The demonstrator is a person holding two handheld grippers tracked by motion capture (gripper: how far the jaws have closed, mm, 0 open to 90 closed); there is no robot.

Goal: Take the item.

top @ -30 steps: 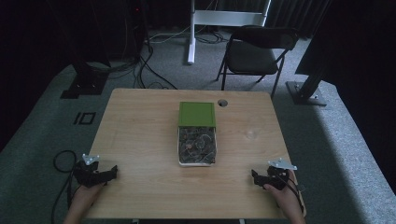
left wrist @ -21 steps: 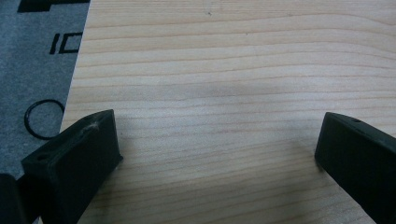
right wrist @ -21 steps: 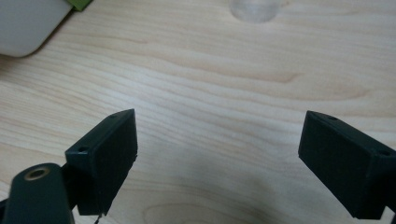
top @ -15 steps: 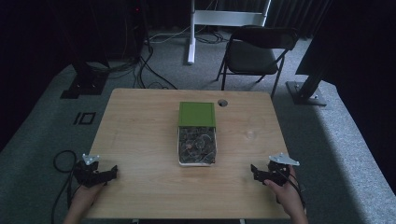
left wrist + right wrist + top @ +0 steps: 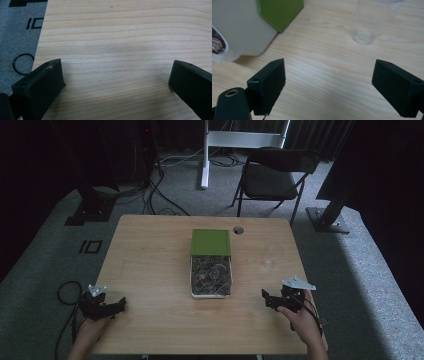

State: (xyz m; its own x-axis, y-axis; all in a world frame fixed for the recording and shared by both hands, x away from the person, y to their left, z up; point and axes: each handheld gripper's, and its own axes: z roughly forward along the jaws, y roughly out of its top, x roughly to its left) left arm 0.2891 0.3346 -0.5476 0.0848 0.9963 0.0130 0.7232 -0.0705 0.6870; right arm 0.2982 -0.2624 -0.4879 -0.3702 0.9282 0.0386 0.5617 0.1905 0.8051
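A white box (image 5: 211, 276) lies at the middle of the wooden table (image 5: 150, 255), its green lid (image 5: 210, 242) slid back over the far half. The uncovered near half shows a tangle of small dark items. In the right gripper view the white box (image 5: 242, 32) and green lid (image 5: 279, 12) are at the upper left. My left gripper (image 5: 119, 305) rests at the table's near left corner; in its own view the left gripper (image 5: 116, 72) is open over bare wood. My right gripper (image 5: 266, 299) is at the near right, pointing toward the box; in its own view the right gripper (image 5: 328, 70) is open with nothing in it.
A clear round container (image 5: 363, 35), hard to make out, stands on the table right of the box. A cable hole (image 5: 238, 230) sits near the far edge. A folding chair (image 5: 275, 175) stands beyond the table, and a cable loop (image 5: 67, 292) lies on the floor at left.
My right gripper has crept a little forward and to the left along the near right of the table. The left gripper and the box have stayed put.
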